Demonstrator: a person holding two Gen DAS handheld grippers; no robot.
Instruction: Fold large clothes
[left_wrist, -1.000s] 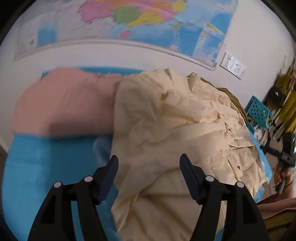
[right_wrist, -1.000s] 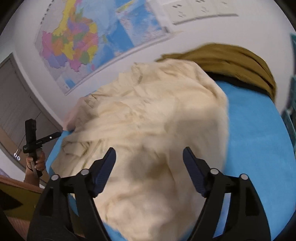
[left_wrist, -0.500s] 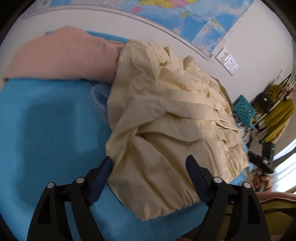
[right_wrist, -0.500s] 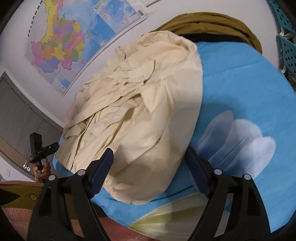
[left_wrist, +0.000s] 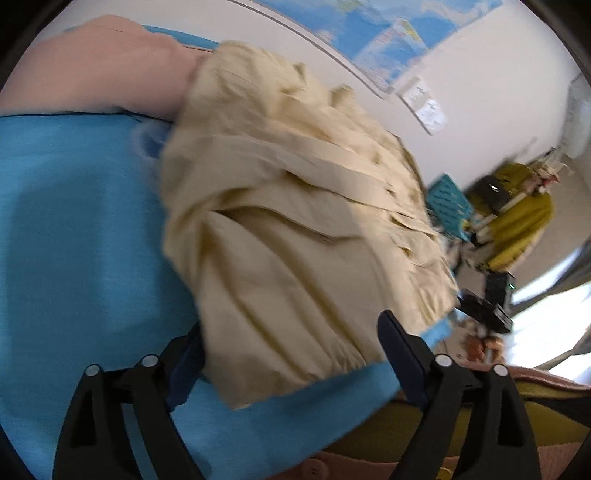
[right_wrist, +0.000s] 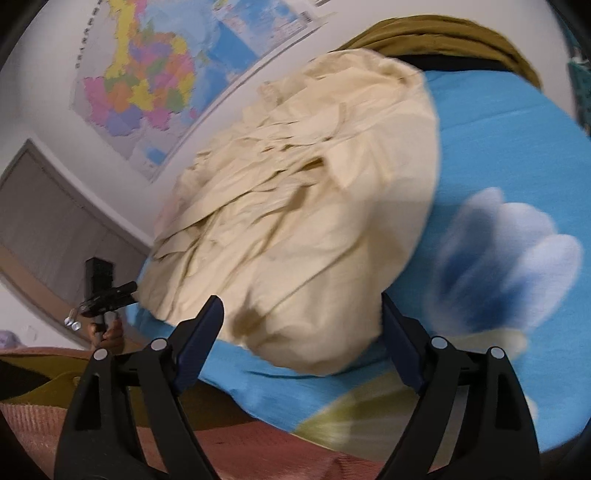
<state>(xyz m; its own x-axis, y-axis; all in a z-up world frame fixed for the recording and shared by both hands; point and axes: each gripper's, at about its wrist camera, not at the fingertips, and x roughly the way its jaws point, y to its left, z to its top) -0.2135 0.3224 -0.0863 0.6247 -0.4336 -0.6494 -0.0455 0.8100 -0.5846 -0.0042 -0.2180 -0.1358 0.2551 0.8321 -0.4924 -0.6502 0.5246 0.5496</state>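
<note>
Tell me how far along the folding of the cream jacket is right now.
Done: the crumpled cream cotton jacket lies bunched on the bright blue bedsheet, with no neat fold visible. In hand: nothing; the left gripper and right gripper are both open, poised over its near hem. Left: grasping, spreading flat and folding. The folded pink cloth sits beyond.

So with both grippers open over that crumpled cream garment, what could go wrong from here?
1. The cream garment lies bunched in many overlapping layers, so a pinch by the left gripper may catch several layers rather than one edge.
2. Its hem sits close to the near edge of the blue sheet; a pull by the right gripper could drag it off.
3. It overlaps the pink garment, which might get dragged along.
</note>
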